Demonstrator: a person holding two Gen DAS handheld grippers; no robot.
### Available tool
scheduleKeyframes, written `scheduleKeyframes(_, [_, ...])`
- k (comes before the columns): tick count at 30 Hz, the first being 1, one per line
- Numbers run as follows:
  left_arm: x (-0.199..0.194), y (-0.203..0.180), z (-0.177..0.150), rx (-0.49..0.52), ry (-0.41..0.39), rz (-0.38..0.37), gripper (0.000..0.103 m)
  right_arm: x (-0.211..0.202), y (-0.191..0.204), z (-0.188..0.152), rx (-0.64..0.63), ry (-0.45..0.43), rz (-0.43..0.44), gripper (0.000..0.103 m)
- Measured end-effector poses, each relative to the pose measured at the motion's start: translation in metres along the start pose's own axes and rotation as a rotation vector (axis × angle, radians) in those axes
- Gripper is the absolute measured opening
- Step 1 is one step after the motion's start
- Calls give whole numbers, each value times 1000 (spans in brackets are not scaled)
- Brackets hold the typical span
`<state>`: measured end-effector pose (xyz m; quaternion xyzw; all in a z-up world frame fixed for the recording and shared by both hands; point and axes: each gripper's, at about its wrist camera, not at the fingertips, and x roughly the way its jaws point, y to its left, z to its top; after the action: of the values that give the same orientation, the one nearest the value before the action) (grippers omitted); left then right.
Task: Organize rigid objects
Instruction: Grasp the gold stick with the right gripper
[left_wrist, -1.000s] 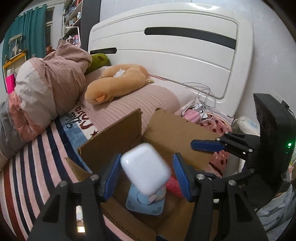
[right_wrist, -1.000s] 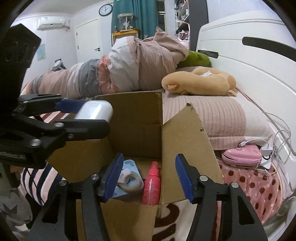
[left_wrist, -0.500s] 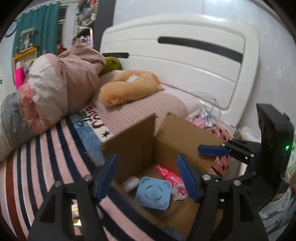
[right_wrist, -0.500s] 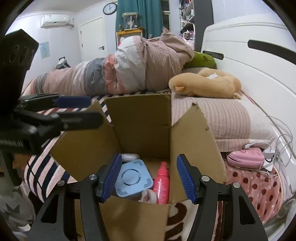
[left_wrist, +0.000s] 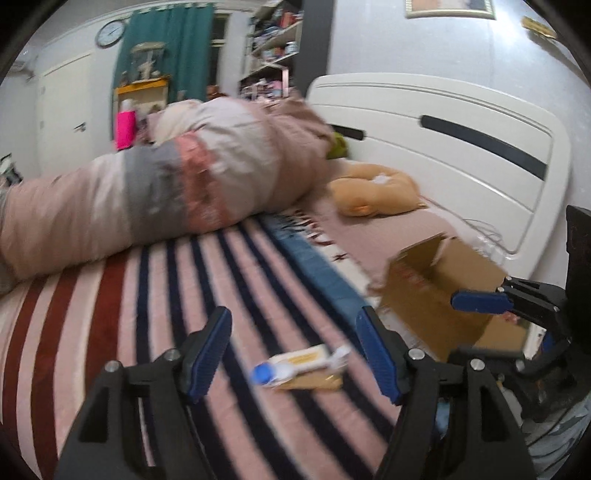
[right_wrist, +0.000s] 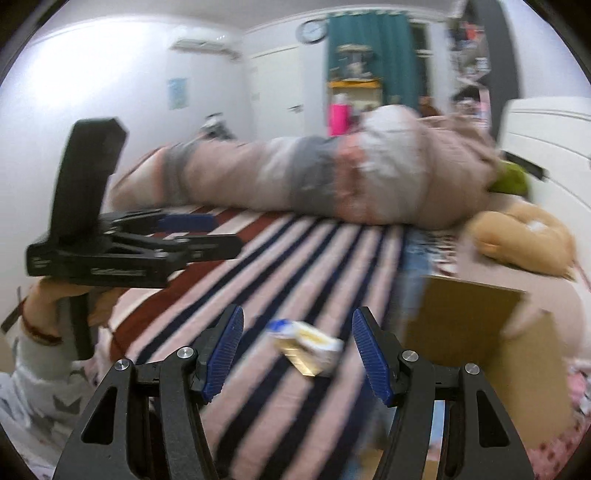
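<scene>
A white tube with a blue cap (left_wrist: 299, 364) lies on the striped bedspread on top of a flat yellowish packet (left_wrist: 314, 383). It also shows in the right wrist view (right_wrist: 306, 341). My left gripper (left_wrist: 293, 356) is open and empty, just short of the tube. My right gripper (right_wrist: 297, 354) is open and empty, with the tube lying between and beyond its fingers. The open cardboard box (left_wrist: 439, 291) stands on the bed to the right; its wall (right_wrist: 476, 332) is close beside my right gripper. Both views are motion-blurred.
A rolled pink-and-grey duvet (left_wrist: 166, 195) lies across the back of the bed. A tan plush toy (left_wrist: 373, 194) rests near the white headboard (left_wrist: 461, 155). The left gripper's body (right_wrist: 122, 243) sits to the left in the right wrist view.
My left gripper dropped the white case into the box. Both grippers have since swung left, away from the box, and now face the tube on the bedspread.
</scene>
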<state>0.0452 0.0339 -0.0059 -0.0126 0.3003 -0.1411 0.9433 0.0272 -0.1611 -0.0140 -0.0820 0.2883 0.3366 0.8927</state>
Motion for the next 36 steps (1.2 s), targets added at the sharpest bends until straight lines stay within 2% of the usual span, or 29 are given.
scheduleKeyframes(3, [3,27,-20,-39,27,18,67,37,27,-3,-32,70,69,58])
scheduleKeyframes(6, [13,47,-40,-68,67,26,67,80,35,-16,-19,167,102,58])
scheduleKeyframes(8, [23,58,-53,-94,89,10,67,112,33,-31,-24,235,55,56])
scheduleKeyframes(12, [39,67,-70,-130,120,-13,67,158,23,-50,-58,309,-64,47])
scheduleKeyframes(16, [55,71,-78,-145,140,-42,67,187,10,-61,-54,358,-98,41])
scheduleKeyframes(19, [65,70,-80,-147,152,-59,67,198,3,-65,-89,369,-137,41])
scheduleKeyframes(22, [68,71,-83,-155,158,-70,67,208,-1,-68,-89,386,-119,41])
scheduleKeyframes(24, [72,71,-83,-156,165,-70,67,209,-2,-66,-100,396,-121,36])
scheduleKeyframes(25, [74,71,-84,-157,170,-72,67,210,-1,-66,-111,403,-133,30])
scheduleKeyframes(28, [78,70,-84,-156,180,-78,67,206,0,-65,-122,433,-106,22])
scheduleKeyframes(31, [80,68,-83,-153,184,-87,67,196,1,-64,-71,463,-51,14])
scheduleKeyframes(36, [90,62,-83,-133,212,-114,67,171,8,-73,-29,488,8,14])
